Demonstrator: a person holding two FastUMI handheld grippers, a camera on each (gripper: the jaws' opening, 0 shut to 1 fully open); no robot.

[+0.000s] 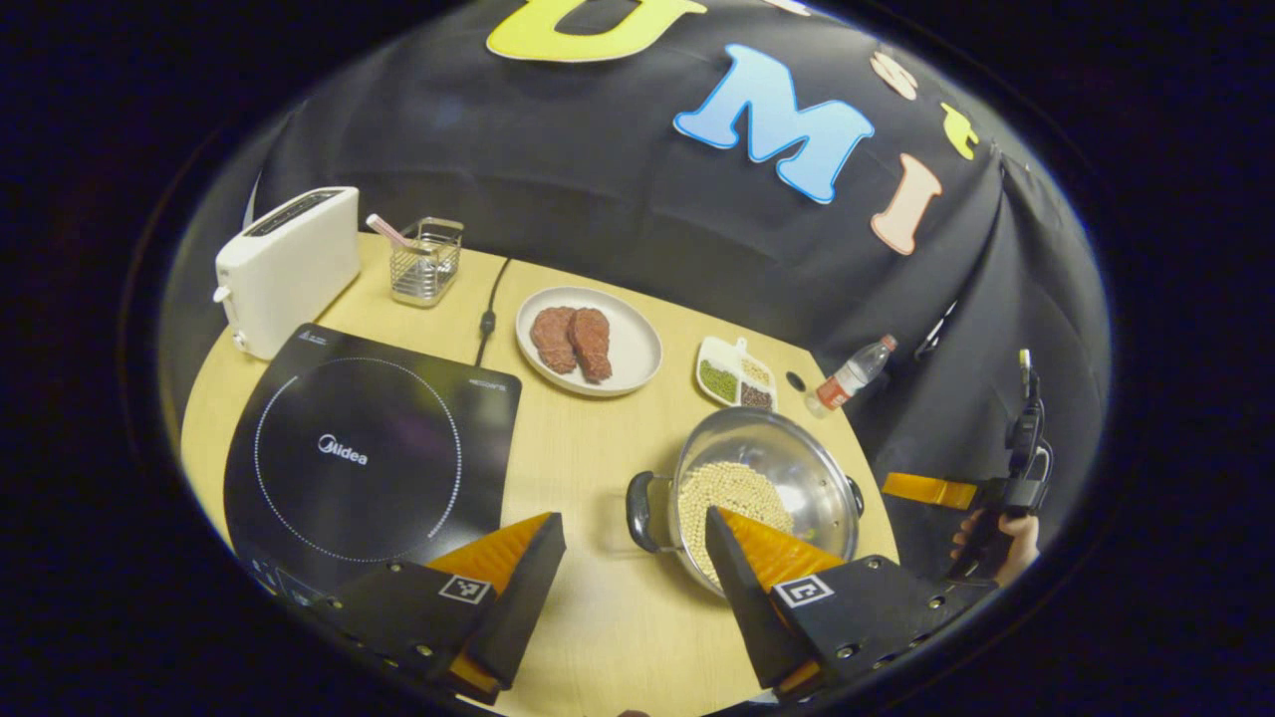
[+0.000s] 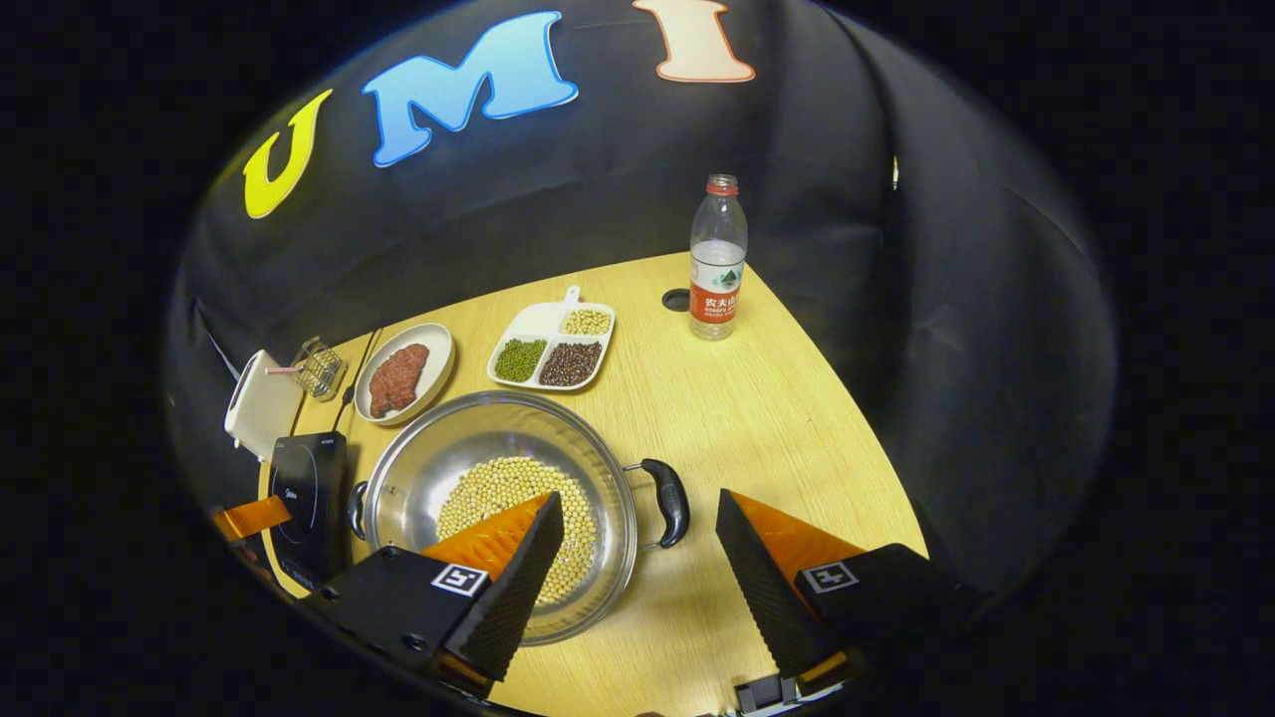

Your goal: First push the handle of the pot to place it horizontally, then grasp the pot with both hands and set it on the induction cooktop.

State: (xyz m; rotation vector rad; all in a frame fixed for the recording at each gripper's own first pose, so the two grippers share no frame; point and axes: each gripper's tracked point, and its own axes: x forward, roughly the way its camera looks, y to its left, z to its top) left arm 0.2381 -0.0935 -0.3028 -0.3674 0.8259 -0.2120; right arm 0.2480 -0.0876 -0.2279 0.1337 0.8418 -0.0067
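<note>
A steel pot [image 1: 797,468] [image 2: 468,448] holding pale beans sits on the wooden table, right of the black induction cooktop [image 1: 369,453] [image 2: 304,493]. Its two black handles [image 1: 642,510] [image 2: 669,500] point sideways toward each gripper. My left gripper [image 1: 633,543] is open, above and in front of the pot's near handle, with one finger over the pot's rim. My right gripper [image 2: 637,543] is open too, straddling the other handle from above. In the left gripper view the right gripper [image 1: 936,490] and the hand holding it [image 1: 996,543] appear beyond the pot.
A white toaster [image 1: 289,264] and a wire basket [image 1: 426,261] stand behind the cooktop. A plate of meat [image 1: 588,341] [image 2: 403,376], a divided dish of beans [image 1: 737,376] [image 2: 553,349] and a water bottle [image 1: 852,376] [image 2: 717,259] sit behind the pot. A power cord [image 1: 488,319] runs back.
</note>
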